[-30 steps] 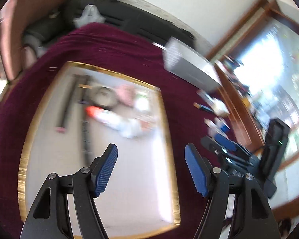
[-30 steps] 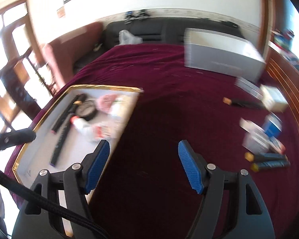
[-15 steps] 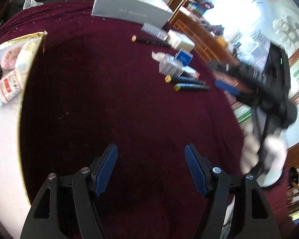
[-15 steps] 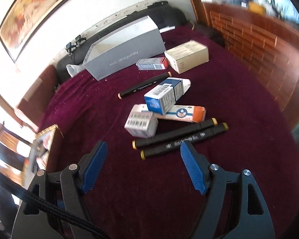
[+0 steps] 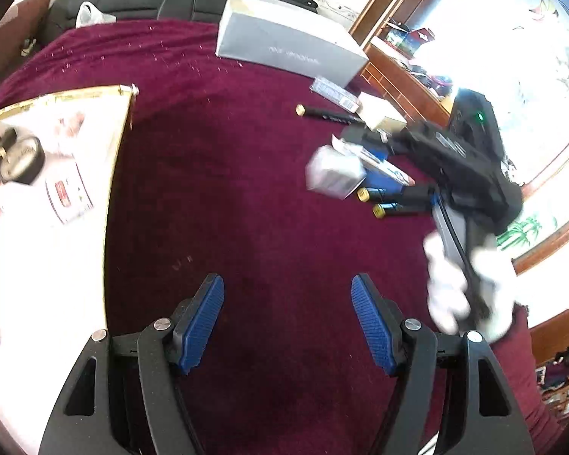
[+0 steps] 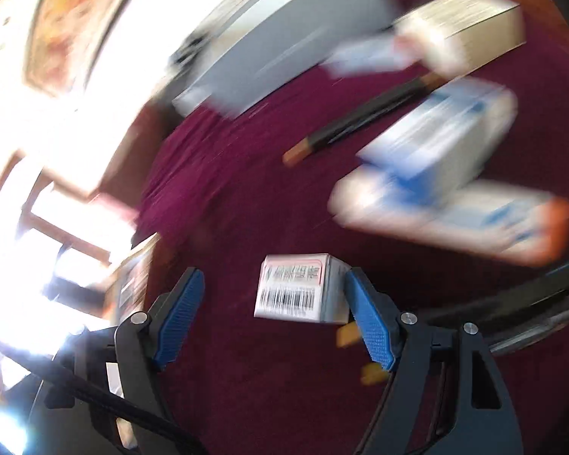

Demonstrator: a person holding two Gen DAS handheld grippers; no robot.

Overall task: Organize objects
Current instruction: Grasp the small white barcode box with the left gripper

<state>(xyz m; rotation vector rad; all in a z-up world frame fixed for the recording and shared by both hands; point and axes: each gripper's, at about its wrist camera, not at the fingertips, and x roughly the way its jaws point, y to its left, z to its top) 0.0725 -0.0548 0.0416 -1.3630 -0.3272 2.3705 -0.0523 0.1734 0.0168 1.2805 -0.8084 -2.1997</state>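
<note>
A small white box with a barcode [image 6: 299, 288] stands on the maroon cloth between the fingers of my right gripper [image 6: 274, 284]. It sits close against the right blue pad [image 6: 368, 318], with a clear gap to the left pad, so the jaws are open. The left wrist view shows the same box [image 5: 334, 176], blurred, with a white-gloved hand [image 5: 462, 284] holding the right gripper beside it. My left gripper [image 5: 286, 318] hangs open over bare cloth, nothing between its fingers. At the left lies a gold-rimmed white tray [image 5: 121, 140] holding a round black tin [image 5: 22, 159] and a white tube [image 5: 64, 193].
Behind the small box lie a blue-and-white carton [image 6: 436, 144], a white carton with an orange end [image 6: 455, 220] and a black marker [image 6: 360, 125]. Two more markers [image 5: 390, 208] lie near it. A long grey box [image 5: 284, 45] and a beige box [image 6: 462, 26] stand at the back.
The left view swung from the tray to the cloth right of it. My right gripper rolled and dropped toward the pile, and the small white box now sits between its fingers.
</note>
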